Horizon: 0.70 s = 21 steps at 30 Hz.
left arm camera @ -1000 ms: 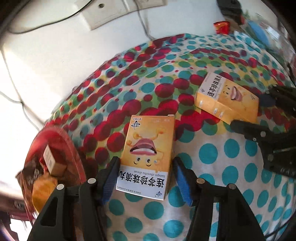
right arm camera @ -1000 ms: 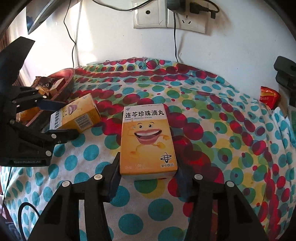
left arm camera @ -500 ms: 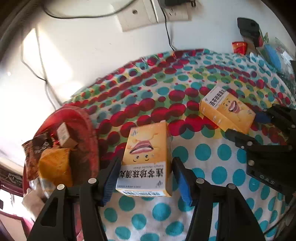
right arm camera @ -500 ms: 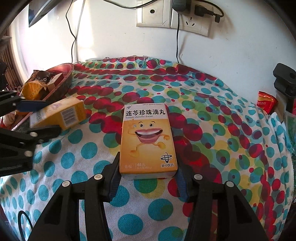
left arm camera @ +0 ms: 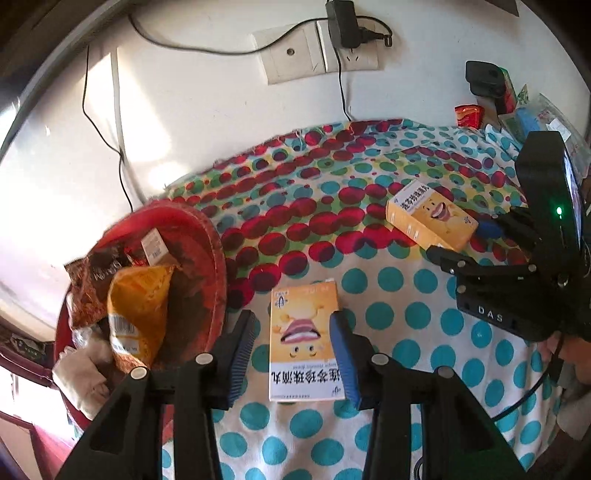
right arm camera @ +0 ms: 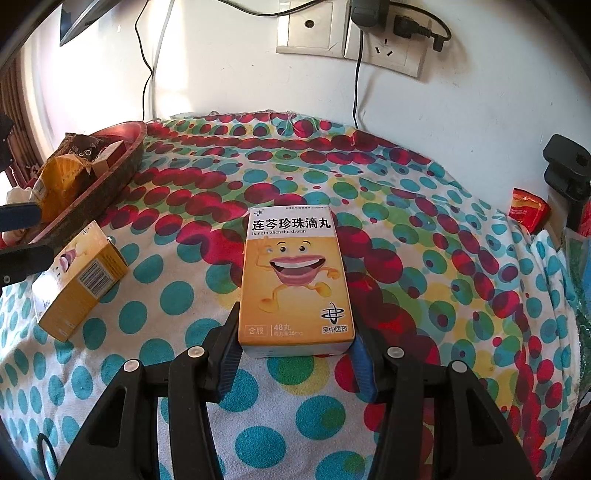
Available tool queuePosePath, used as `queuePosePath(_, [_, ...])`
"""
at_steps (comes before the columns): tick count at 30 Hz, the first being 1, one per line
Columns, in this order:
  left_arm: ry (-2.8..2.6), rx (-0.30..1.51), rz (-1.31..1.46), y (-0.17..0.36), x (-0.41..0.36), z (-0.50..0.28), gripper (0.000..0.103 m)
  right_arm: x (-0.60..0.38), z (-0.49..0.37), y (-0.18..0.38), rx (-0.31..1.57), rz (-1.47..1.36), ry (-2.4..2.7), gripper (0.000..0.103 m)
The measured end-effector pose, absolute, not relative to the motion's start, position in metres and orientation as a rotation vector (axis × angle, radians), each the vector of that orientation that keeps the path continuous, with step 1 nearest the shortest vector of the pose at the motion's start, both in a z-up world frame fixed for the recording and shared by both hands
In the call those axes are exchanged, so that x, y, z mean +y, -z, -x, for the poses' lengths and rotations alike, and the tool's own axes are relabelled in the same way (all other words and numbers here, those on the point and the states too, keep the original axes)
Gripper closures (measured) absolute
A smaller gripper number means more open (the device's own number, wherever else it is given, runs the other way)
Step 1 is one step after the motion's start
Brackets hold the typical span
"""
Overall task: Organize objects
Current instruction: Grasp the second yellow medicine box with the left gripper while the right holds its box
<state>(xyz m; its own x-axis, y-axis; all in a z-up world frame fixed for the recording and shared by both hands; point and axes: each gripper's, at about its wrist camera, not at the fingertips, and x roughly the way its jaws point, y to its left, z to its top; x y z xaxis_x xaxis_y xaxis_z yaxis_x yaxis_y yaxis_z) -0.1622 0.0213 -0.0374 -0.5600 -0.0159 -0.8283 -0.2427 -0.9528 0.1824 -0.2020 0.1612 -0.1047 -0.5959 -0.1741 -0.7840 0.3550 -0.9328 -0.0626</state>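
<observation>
White wall (right arm camera: 221, 74) is lit by sunlight patches at left. Wall sockets (right arm camera: 351, 33) are mounted above, charger plugged in, cables hung down. Tabletop is covered by polka-dot cloth (right arm camera: 424, 258).

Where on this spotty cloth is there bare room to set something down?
Bare cloth spreads between the box in the right gripper and the wall, out to the red packet. The red bowl is crammed with packets.
</observation>
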Motion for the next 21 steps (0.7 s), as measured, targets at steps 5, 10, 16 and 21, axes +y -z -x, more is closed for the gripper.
queuePosePath(5, [-2.52,0.231,1.487,0.046,0.004,0.167,0.051,0.161,0.201,0.105,0.305,-1.219,2.55,0.054])
queuePosePath(10, [-2.519,0.254,1.53,0.058,0.003,0.169,0.038,0.161,0.202,0.105,0.288,-1.222,2.544,0.053])
queuePosePath(16, [-2.45,0.221,1.561,0.076,0.001,0.175,0.034,0.163,0.203,0.105,0.265,-1.227,2.535,0.053])
queuePosePath(21, [-2.45,0.214,1.616,0.091,-0.003,0.181,0.033,0.165,0.204,0.104,0.243,-1.229,2.525,0.052])
